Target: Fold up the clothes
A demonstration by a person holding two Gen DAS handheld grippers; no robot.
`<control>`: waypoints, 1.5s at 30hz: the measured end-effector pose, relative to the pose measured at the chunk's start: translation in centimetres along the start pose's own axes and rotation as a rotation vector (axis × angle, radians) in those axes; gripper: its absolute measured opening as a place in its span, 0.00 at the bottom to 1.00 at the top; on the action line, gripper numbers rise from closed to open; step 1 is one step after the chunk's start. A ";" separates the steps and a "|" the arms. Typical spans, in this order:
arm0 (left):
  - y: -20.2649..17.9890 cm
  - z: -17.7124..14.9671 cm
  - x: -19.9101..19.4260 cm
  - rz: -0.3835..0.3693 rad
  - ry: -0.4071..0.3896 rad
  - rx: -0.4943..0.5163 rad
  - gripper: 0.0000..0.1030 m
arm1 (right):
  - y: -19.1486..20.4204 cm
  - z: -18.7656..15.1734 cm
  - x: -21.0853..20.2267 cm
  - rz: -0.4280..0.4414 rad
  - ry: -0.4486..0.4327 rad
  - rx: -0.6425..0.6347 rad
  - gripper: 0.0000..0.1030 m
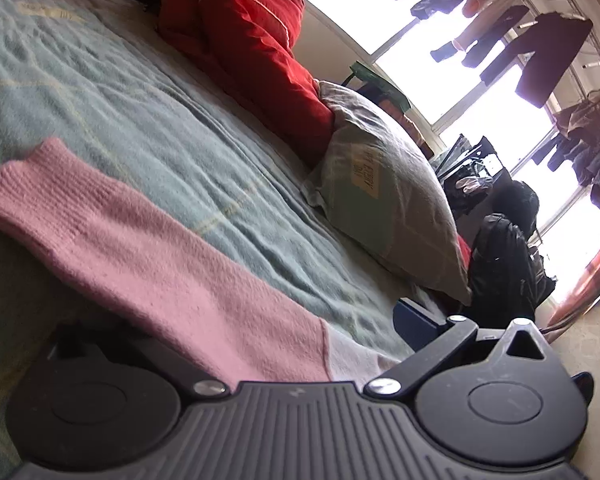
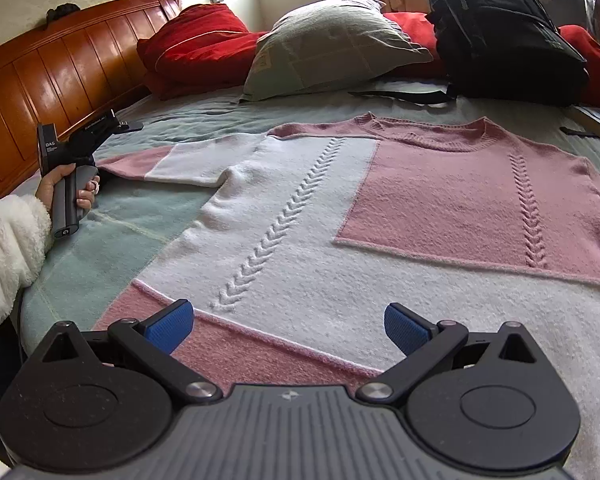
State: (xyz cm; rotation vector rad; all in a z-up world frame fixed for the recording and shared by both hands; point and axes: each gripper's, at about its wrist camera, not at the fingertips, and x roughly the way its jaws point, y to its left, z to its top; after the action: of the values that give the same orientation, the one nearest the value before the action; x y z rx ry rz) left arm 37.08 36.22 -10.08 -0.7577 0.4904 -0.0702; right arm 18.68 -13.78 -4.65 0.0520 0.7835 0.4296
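Pink-and-white cable-knit sweater (image 2: 340, 208): flat on bed, hem between right gripper (image 2: 288, 326) fingers, spread wide. Left gripper (image 1: 284, 344) straddles sleeve; closure indeterminable. Step: first fold. Next: clamp sleeve, carry inward.

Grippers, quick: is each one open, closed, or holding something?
Left gripper: at the sweater's sleeve, but one finger is hidden, so cannot tell.
Right gripper: open, holding nothing, over the sweater's hem.

Colours and patterns on the bed.
Sweater (image 2: 300, 216): pink and white blocks with raised chevron cable lines; pink sleeve (image 1: 148, 248). Blanket (image 1: 160, 120): pale green with thin cream stripes. Pillow (image 2: 332, 48): grey-green check. Quilt (image 2: 196, 40): red, white piping. Backpack (image 2: 500, 28): black. Gripper pads (image 2: 168, 326): blue.
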 end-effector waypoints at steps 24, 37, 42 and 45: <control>-7.2 1.2 -1.8 -0.051 -0.017 0.084 0.99 | -0.5 -0.8 -3.3 0.045 -0.024 0.012 1.00; -14.3 0.5 -1.9 -0.083 0.020 0.164 0.99 | -1.0 -2.6 -5.3 0.039 0.031 -0.046 1.00; -17.0 -0.1 -1.6 -0.080 0.042 0.189 0.99 | -1.6 -3.2 -6.2 0.033 0.035 -0.044 1.00; -18.5 -0.5 -1.5 -0.083 0.047 0.196 0.99 | -2.1 -3.5 -6.5 0.031 0.045 -0.033 1.00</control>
State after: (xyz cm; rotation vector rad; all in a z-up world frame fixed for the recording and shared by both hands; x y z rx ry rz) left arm 37.63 22.73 2.72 -0.5849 0.4890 -0.2111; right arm 12.89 -18.61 -3.20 0.0242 0.8201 0.4744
